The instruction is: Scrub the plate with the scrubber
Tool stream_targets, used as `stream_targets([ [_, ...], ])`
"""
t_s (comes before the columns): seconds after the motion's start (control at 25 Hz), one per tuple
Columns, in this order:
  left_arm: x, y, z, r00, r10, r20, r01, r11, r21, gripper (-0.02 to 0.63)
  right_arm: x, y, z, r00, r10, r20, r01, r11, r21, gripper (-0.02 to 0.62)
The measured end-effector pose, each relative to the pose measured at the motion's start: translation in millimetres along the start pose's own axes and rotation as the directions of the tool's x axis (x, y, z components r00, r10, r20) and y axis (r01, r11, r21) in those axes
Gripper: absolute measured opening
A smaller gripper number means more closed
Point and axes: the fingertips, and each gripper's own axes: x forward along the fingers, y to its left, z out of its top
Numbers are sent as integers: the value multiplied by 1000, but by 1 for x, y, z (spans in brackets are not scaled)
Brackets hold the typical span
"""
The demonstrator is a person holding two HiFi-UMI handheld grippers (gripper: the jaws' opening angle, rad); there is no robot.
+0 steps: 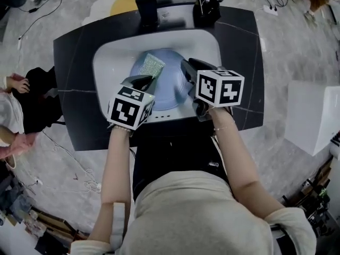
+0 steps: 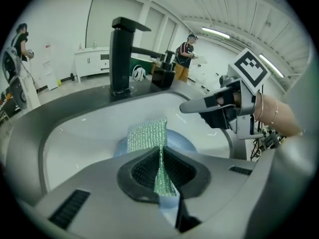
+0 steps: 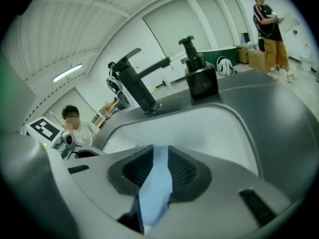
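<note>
A blue plate (image 1: 169, 89) is in the white sink (image 1: 106, 57). My left gripper (image 1: 150, 80) is shut on a green mesh scrubber (image 1: 153, 65), which stands up from its jaws over the plate's far left part. In the left gripper view the scrubber (image 2: 147, 136) is pinched between the pads, with the plate (image 2: 183, 142) behind it. My right gripper (image 1: 187, 70) is at the plate's right rim. In the right gripper view the plate (image 3: 155, 183) fills the gap between the pads, and that gripper (image 3: 158, 151) is shut on it. The right gripper (image 2: 199, 105) also shows in the left gripper view.
A black faucet (image 1: 154, 4) and a black soap dispenser (image 1: 208, 7) stand on the dark counter (image 1: 74, 89) behind the sink. A person (image 1: 10, 116) sits to the left. A white box (image 1: 313, 116) stands on the floor to the right.
</note>
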Motion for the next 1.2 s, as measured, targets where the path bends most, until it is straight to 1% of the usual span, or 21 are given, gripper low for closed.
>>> stream_targets([
  [0.12,-21,-5,12,997,2,71,1,999,-33,41,-18,20,10,998,35,53,-34,999,-22,58],
  [0.24,-43,-10,26,989,7,150,-2,999,-37,41,-34,37,16,994,68,90,-64,997,-46,8],
  [0.36,-66,-19,41,974,-9,225,15,1000,-22,41,-49,59,17,981,158,110,-151,986,-68,8],
  [0.44,-81,-23,48,963,-19,267,24,1000,-16,41,-60,76,20,964,229,135,-218,972,-92,8],
  [0.52,-95,-24,57,950,-15,313,20,1000,-13,41,-73,89,27,946,275,169,-256,958,-128,8],
  [0.64,-113,-26,66,927,2,375,11,999,-31,41,-90,101,34,937,287,201,-253,951,-176,8],
  [0.8,-131,-28,69,914,25,405,2,998,-65,41,-111,117,41,927,296,232,-243,942,-230,8],
  [0.96,-150,-41,77,879,1,477,42,996,-81,41,-121,132,37,919,324,226,-257,925,-280,6],
  [1.08,-163,-48,80,850,9,527,49,994,-95,41,-130,143,37,913,334,235,-254,915,-313,7],
  [1.16,-169,-49,79,837,24,547,42,993,-108,41,-135,148,36,910,336,244,-249,911,-329,7],
  [1.2,-171,-49,77,834,32,551,39,993,-115,41,-137,149,35,909,335,247,-245,910,-334,7],
])
